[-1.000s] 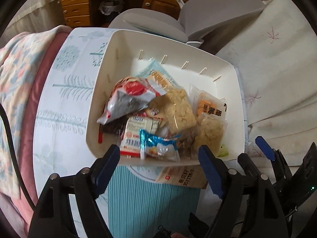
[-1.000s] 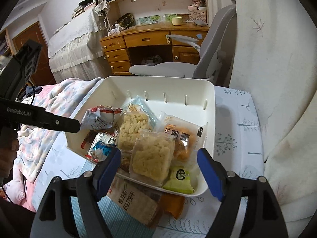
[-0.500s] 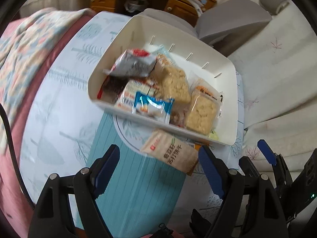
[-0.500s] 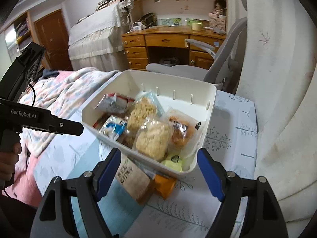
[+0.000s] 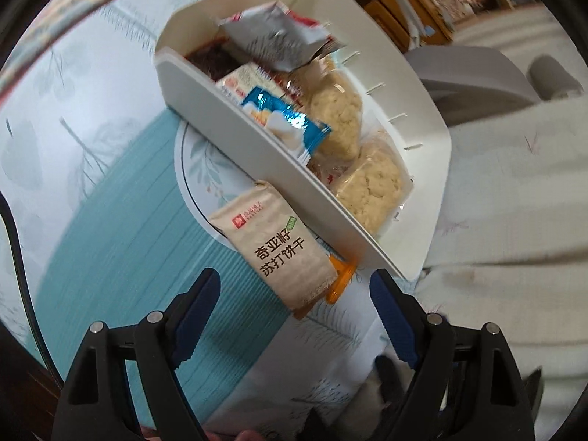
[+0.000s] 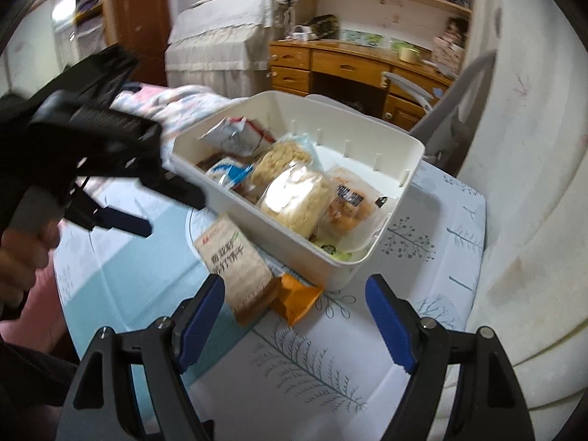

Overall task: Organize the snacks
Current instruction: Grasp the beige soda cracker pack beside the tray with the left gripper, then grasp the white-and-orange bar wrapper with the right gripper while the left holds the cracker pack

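**Two packets left outside the bin, both wedged at its near wall**

Both grippers are seen spread wide with nothing between the pads: the left gripper (image 5: 294, 294) and the right gripper (image 6: 294, 301) are poised just above the table, short of the loose snacks. The beige cracker packet (image 5: 273, 246) lies flat on the patterned tablecloth (image 6: 316, 375), touching the outer wall of the white bin (image 5: 272, 169), and an orange packet (image 6: 297, 299) is partly tucked beneath it and against the bin's corner.

A slip is judged likely if the beige packet is pinched by its flat face, since only smooth film is offered to the pads. The orange packet could be dragged along, or pushed further under the bin. The bin itself may be nudged across the cloth if a finger is driven into its wall.

Room inside the bin is limited: rice-cake packs (image 6: 294, 198), a blue wrapper (image 5: 286, 125) and a grey-red pouch (image 5: 279, 42) are already heaped there, so an added packet could slide off the pile. The two grippers are crowded near the same spot, and a collision between them is possible. A curtain (image 6: 533, 183) hangs close on the right.
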The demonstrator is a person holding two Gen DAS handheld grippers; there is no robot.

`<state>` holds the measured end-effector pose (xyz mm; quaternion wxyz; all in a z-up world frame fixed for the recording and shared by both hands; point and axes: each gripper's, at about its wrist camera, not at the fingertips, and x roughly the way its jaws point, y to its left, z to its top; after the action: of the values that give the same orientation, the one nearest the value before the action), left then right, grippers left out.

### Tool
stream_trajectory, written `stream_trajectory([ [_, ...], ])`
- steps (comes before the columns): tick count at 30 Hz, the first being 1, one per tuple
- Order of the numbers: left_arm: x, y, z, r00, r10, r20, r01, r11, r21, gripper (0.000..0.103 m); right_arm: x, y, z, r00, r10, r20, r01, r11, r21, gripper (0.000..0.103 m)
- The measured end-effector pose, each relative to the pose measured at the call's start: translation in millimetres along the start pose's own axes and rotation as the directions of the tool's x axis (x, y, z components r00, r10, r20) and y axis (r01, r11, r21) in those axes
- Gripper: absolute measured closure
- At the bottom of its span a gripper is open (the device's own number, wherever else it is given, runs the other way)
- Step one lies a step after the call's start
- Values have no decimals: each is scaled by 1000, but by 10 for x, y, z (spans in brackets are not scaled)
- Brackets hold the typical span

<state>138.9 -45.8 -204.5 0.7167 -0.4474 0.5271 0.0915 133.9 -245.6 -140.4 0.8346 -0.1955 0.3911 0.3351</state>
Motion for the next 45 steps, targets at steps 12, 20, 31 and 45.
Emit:
stream_trajectory([
  [12, 666, 193, 40, 999, 33, -36, -38, 988, -153, 20, 440, 198, -319, 996, -8, -88, -15, 967, -256, 24],
  [20, 865, 153, 95, 997, 63, -49, -70, 986, -152, 18, 662, 191, -368, 993, -28, -116, -11, 947, -322, 39],
  [31, 942, 67, 144, 990, 124, -71, -133, 979, -157, 27, 780, 239, -356, 993, -16, -114, -26, 935, -355, 49],
  [45, 896, 341, 145, 980, 140, -139, -171, 956, -238, 41, 936, 256, -226, 994, 2, -112, -40, 941, -335, 49],
])
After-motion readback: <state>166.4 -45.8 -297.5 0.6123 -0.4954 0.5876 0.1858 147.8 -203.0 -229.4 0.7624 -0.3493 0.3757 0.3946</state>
